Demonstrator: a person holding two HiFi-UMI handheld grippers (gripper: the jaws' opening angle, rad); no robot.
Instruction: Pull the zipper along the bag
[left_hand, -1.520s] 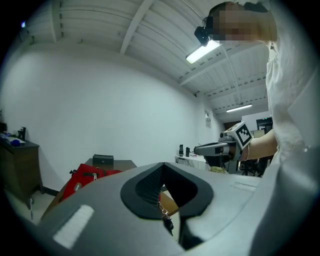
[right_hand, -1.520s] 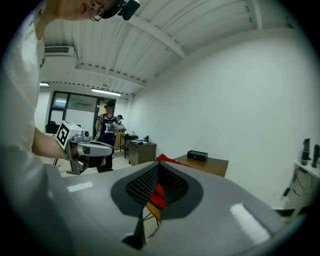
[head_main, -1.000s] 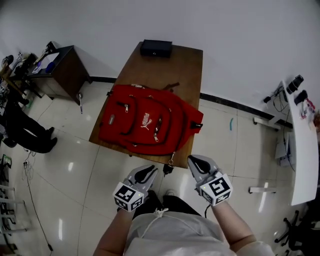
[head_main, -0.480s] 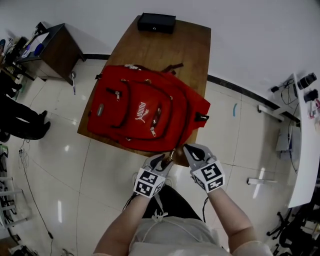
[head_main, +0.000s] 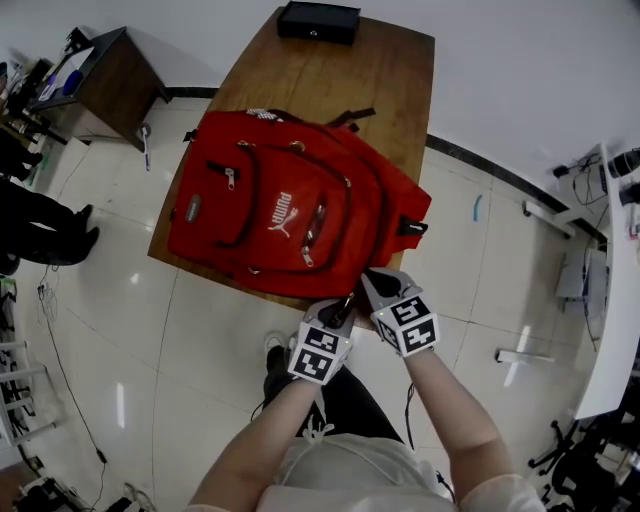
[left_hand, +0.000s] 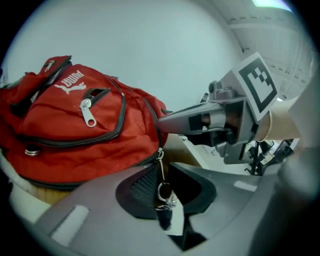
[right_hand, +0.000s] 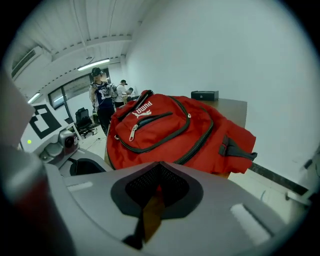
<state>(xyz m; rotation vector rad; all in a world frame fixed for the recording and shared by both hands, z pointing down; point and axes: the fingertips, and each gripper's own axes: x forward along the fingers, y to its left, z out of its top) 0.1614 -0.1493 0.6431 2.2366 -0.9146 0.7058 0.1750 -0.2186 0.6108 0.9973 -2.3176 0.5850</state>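
Note:
A red backpack (head_main: 290, 210) lies flat on the wooden table (head_main: 350, 70), its near edge hanging over the table's front. Its main zipper's pull (left_hand: 163, 191), a cord with a metal ring, dangles from that edge. My left gripper (head_main: 340, 308) is just below the edge. Its jaws are closing around the ring, and a narrow gap still shows beside it in the left gripper view. My right gripper (head_main: 368, 280) sits right beside it, jaws nearly together on the backpack's (right_hand: 170, 135) edge, with red fabric showing between the pads (right_hand: 172, 187).
A black box (head_main: 318, 20) stands at the table's far end. A dark desk (head_main: 95, 80) and a standing person (head_main: 30, 220) are at the left. A white desk (head_main: 610, 300) runs along the right. Shiny tiled floor surrounds the table.
Both grippers have moved forward from near my body to the backpack's near edge. The left one has come around the hanging zipper pull and the right one has reached the fabric.

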